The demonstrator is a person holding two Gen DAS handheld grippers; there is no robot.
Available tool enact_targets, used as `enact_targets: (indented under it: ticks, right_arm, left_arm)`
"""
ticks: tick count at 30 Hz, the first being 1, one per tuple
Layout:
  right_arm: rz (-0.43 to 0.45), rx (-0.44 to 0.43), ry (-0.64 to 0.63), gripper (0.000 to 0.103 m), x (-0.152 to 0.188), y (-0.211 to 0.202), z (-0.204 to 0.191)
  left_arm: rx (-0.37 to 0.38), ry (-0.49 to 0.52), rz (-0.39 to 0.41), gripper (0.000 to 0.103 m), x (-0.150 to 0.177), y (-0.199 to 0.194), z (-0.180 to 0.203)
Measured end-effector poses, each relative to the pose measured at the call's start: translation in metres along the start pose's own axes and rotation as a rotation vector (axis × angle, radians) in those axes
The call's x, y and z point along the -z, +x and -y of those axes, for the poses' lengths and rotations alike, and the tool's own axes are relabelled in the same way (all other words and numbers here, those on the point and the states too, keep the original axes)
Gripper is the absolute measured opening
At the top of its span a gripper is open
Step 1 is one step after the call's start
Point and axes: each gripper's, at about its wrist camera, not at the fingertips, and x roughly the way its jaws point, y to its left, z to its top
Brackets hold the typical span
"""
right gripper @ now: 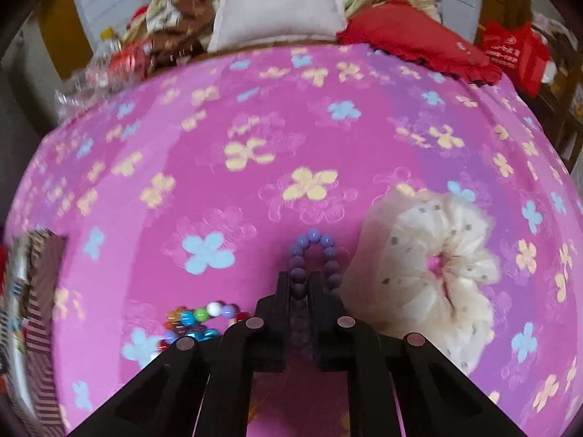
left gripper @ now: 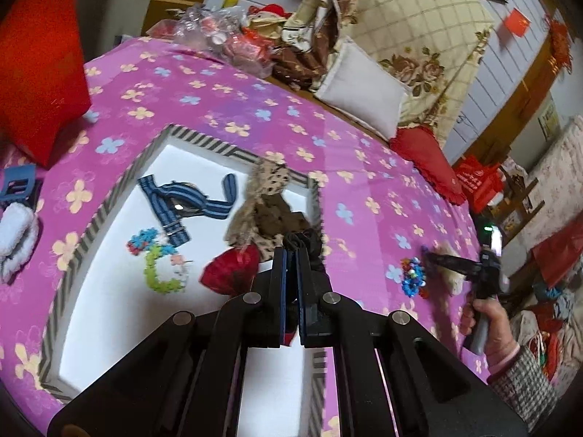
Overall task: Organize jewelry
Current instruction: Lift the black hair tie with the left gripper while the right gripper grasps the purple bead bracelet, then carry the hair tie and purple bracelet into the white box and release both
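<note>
My left gripper (left gripper: 291, 255) is shut on a black scrunchie (left gripper: 303, 242) and holds it over the right side of the striped-rim white box (left gripper: 109, 327). In the box lie a blue striped bow (left gripper: 182, 204), a green and blue bead bracelet (left gripper: 156, 266), a leopard-print bow (left gripper: 266, 204) and a red scrunchie (left gripper: 229, 273). My right gripper (right gripper: 300, 280) is shut on a purple bead bracelet (right gripper: 315, 251), low over the pink bedspread. A colourful bead bracelet (right gripper: 196, 322) lies to its left and a cream dotted scrunchie (right gripper: 433, 266) to its right.
The bed has a pink flowered cover (right gripper: 255, 127). A red box (left gripper: 36, 62), a blue hair claw (left gripper: 16, 185) and a white fluffy item (left gripper: 14, 236) sit at the left. Pillows (right gripper: 277, 7) and a red cushion (right gripper: 411, 40) lie at the far edge.
</note>
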Motion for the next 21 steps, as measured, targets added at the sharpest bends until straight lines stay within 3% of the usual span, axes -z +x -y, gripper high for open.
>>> enact_targets:
  ticks: [10,15,21]
  right_arm:
    - [0.089,-0.178,-0.062,0.008,0.024,-0.092,-0.048]
    - [0.094,-0.277,-0.162,0.008,0.050,-0.127,-0.110]
    - [0.046,-0.419,-0.268,0.008,0.081,-0.137,-0.199]
  left_arm:
    - [-0.065,-0.060,0.033,0.003,-0.004,-0.028,-0.037]
    - [-0.104,-0.110,-0.004,0.003,-0.002,-0.030,-0.057]
    - [-0.193,-0.136,-0.090,0.003,0.004,-0.014,-0.078]
